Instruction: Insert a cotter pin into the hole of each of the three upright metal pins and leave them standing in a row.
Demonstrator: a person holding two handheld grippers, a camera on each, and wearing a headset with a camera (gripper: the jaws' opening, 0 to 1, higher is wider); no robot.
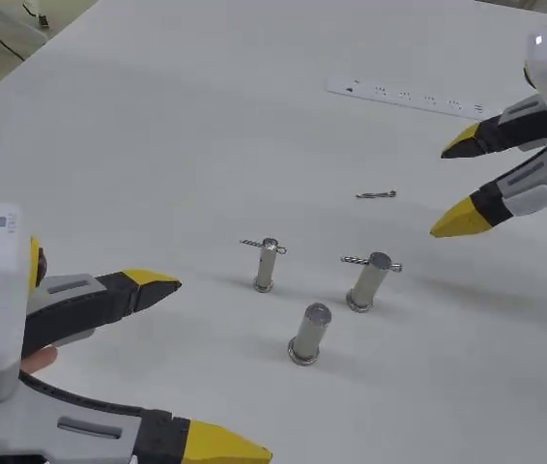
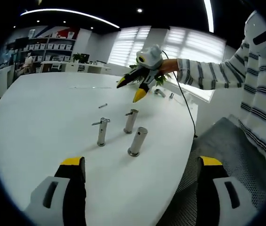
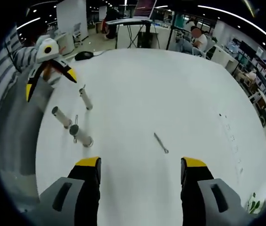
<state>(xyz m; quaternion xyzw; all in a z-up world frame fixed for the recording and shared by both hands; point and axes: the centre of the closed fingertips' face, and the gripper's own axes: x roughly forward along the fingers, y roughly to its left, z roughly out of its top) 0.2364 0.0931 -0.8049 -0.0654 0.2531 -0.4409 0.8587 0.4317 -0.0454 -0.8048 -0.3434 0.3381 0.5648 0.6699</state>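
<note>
Both my tongs are apart and empty. The left tongs (image 1: pixel 191 365) hover over the near edge of the worktop (image 1: pixel 138 126), and the right tongs (image 1: pixel 455 184) hang above its far right part.

The left metal pin (image 1: pixel 266 266) and the right metal pin (image 1: pixel 368 280) each carry a cotter pin through the hole near the top. The third metal pin (image 1: pixel 308 333), closest to the near edge, stands bare.

The loose cotter pin (image 1: pixel 376 195) lies flat beyond the three, toward the far edge and well apart from them. The right tongs are the nearer pair. In the right gripper view it lies ahead between the jaws, its long axis slanted across their line.

I judge the next move to be a descent of the right tongs onto it. It will need a roll of the wrist so the jaws close across the shaft, not along it.
</note>
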